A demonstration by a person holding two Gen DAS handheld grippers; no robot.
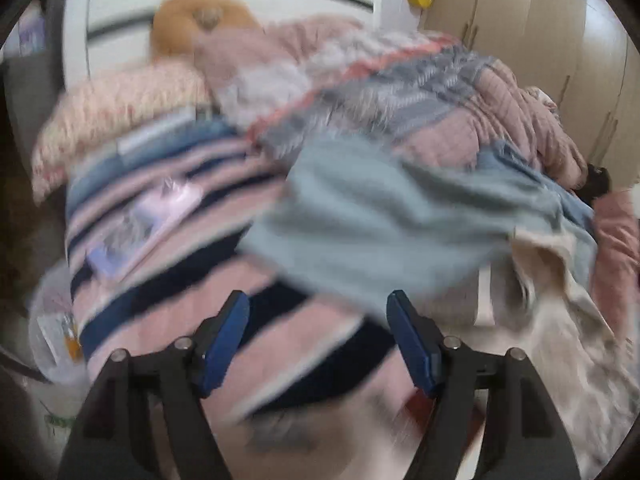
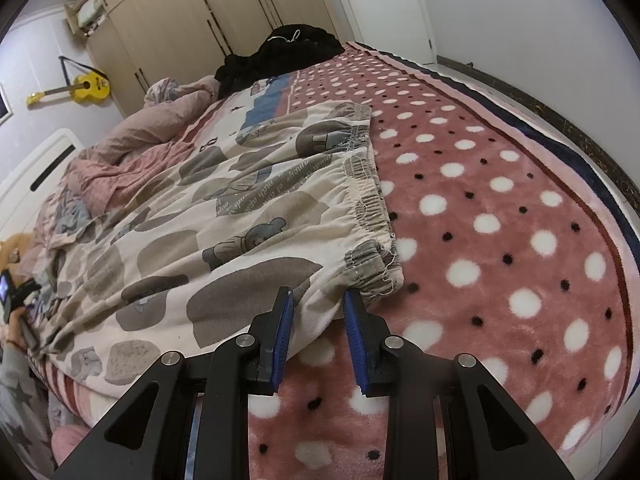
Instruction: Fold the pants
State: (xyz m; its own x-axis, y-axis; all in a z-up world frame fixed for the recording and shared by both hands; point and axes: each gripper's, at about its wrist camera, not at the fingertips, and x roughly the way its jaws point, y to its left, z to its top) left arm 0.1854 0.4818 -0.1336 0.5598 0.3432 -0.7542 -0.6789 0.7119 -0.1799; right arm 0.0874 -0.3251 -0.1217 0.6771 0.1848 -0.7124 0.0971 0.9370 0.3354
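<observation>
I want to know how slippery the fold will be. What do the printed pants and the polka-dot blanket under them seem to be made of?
The pants look like thin, matte woven cotton: soft fine wrinkles, a puckered elastic waistband and loose thread ends. The blanket looks like plush fleece, probably synthetic: a fuzzy pile with blurred dot edges and a slight sheen. The right gripper pinches the pants' corner.

Both wrist views look steeply down, close over the bed [image 2: 500,208]; both show the pants [image 2: 224,216]
</observation>
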